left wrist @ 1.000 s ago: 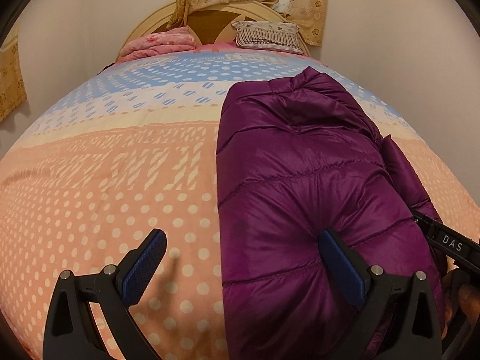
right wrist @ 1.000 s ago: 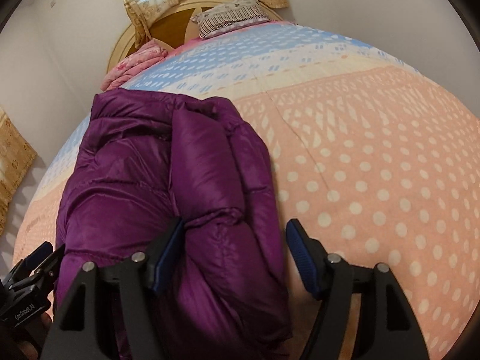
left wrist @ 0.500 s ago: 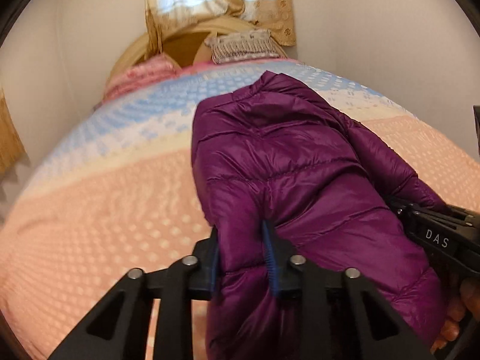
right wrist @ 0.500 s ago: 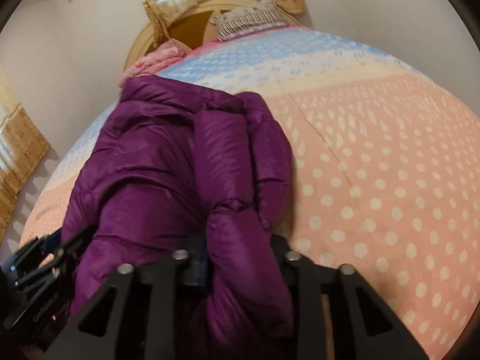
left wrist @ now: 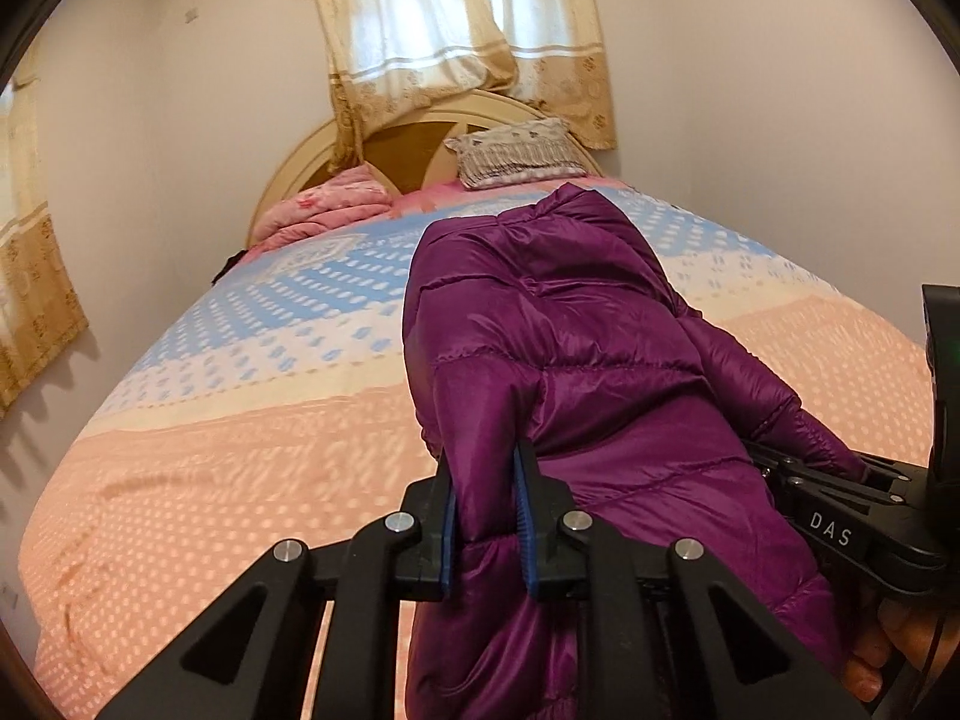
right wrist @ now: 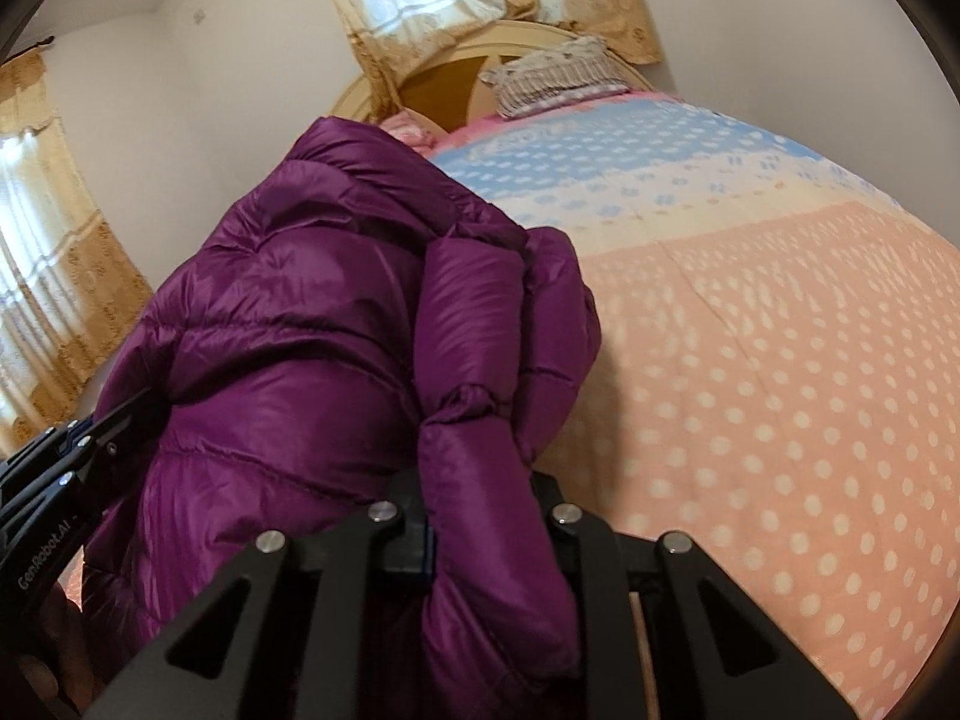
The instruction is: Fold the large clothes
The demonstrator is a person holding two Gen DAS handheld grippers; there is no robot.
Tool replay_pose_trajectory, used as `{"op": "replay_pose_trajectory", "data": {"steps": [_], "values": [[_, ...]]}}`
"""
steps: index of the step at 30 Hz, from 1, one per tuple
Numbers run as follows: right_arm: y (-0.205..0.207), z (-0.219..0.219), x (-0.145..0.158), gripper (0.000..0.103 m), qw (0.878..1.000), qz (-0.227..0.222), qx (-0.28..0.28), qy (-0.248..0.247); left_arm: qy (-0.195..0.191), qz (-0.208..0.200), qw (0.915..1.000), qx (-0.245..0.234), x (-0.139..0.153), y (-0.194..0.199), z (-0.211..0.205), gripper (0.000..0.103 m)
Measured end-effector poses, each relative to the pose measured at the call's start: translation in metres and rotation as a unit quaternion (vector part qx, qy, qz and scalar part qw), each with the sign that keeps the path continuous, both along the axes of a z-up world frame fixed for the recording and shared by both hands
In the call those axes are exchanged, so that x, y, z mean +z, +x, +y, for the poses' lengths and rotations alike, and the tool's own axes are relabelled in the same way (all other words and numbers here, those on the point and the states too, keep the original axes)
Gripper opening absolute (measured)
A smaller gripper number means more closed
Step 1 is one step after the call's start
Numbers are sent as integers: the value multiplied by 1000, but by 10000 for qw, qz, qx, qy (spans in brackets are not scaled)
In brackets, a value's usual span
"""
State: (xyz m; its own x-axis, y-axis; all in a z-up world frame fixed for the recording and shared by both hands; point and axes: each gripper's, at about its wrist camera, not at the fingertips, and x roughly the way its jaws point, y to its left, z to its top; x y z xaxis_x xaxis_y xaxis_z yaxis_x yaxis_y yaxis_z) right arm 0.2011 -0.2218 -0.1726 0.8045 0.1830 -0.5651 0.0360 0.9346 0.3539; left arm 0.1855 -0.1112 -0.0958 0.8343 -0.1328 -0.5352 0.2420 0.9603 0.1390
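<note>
Item: purple quilted puffer jacket (left wrist: 576,360), folded lengthwise, running from lower centre up to mid-frame in the left wrist view; in the right wrist view it fills the left and centre. Near hem raised off the bed; far end appears to rest on the bedspread, though the contact is hidden.

Left gripper (left wrist: 486,516): lower centre of the left wrist view. Jaws closing, nearly together, a fold of the jacket's left edge pinched between the blue pads (left wrist: 525,528).

Right gripper (right wrist: 480,534): lower centre of the right wrist view. Jaws closing, narrow, a thick roll of the jacket's right edge between them; the fabric covers most of the pads. The same tool shows at the right edge of the left wrist view, with fingers of a hand (left wrist: 882,660) beneath it.

Bedspread (left wrist: 228,480): peach with pale dots in the lower frame, blue and cream bands above.

Headboard (left wrist: 408,138), arched, upper centre. Striped pillow (left wrist: 516,153) and pink folded blanket (left wrist: 324,210) before it.

Curtain (left wrist: 456,36) above the headboard.
</note>
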Motion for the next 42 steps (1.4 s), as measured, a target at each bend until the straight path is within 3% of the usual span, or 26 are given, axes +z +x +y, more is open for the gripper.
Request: {"op": "replay_pose_trajectory", "data": {"steps": [9,21,42], "values": [[14,38,20,20,9986,-192,469,-115,-75,-88,9992,376,12,-3,47,16],[30,72,27,20,9956,-201,880,-258,-127,-116,9973,720,14,-4,76,16],[37,123,15,20,9906,-14,1308,-402,-176,101,9938,1098,-8,-8,114,16]]}}
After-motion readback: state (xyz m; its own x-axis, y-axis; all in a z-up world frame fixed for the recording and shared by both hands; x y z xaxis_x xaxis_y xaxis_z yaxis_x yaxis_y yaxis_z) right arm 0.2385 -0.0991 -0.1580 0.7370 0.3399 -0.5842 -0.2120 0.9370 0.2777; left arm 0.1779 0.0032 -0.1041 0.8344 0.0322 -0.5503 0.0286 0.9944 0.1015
